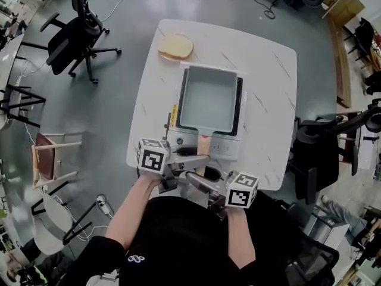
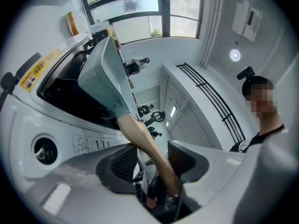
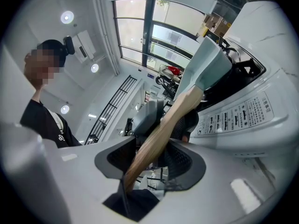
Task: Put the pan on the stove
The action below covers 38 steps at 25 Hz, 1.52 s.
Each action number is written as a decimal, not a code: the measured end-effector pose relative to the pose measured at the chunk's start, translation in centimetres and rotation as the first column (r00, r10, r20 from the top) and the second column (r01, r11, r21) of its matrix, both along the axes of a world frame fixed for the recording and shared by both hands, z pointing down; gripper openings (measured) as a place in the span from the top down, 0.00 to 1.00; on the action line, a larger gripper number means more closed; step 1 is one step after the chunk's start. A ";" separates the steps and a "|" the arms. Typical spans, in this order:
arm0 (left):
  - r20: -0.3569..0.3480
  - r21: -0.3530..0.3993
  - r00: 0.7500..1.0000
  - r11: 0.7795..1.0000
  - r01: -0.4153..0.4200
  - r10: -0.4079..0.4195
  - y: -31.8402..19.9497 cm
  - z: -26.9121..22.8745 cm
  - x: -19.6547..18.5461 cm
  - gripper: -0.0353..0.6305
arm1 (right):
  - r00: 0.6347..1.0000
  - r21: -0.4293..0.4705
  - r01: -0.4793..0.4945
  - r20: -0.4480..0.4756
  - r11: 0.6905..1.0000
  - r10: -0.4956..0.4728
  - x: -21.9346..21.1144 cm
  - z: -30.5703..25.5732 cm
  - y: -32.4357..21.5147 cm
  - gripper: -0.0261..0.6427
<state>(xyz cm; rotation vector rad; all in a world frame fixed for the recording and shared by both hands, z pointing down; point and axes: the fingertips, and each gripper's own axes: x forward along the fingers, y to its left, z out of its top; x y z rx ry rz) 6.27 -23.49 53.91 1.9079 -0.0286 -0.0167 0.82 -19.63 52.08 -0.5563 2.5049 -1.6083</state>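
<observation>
A square pale grey pan (image 1: 208, 97) sits on the white portable stove (image 1: 229, 149), its wooden handle (image 1: 203, 143) pointing toward me. My left gripper (image 1: 189, 154) reaches in from the left. In the left gripper view the handle (image 2: 140, 134) runs between the jaws of this gripper (image 2: 153, 150), close to one pad, with a gap at the other. My right gripper (image 1: 199, 177) comes from below. In the right gripper view that gripper (image 3: 159, 148) is shut on the handle (image 3: 173, 118), and the pan (image 3: 205, 64) rises beyond over the stove (image 3: 247, 115).
The stove stands on a white marble-look table (image 1: 268, 70). A slice of bread (image 1: 175, 45) lies at its far left corner. A black office chair (image 1: 71, 37) stands off to the left, another (image 1: 318, 154) at the right, and a wooden stool (image 1: 50, 157) is nearer on the left.
</observation>
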 end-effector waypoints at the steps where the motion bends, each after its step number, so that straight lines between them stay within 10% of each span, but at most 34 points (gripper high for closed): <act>1: 0.001 -0.004 1.000 1.000 0.000 0.000 0.0 0.0 0.0 0.64 | 1.000 -0.001 -0.001 0.000 1.000 0.001 0.0 0.1 0.0 0.67; 38: 0.028 0.016 1.000 1.000 0.002 -0.002 -0.9 1.5 0.3 0.63 | 0.998 0.024 -0.016 -0.063 1.000 0.017 0.2 1.9 -0.9 0.66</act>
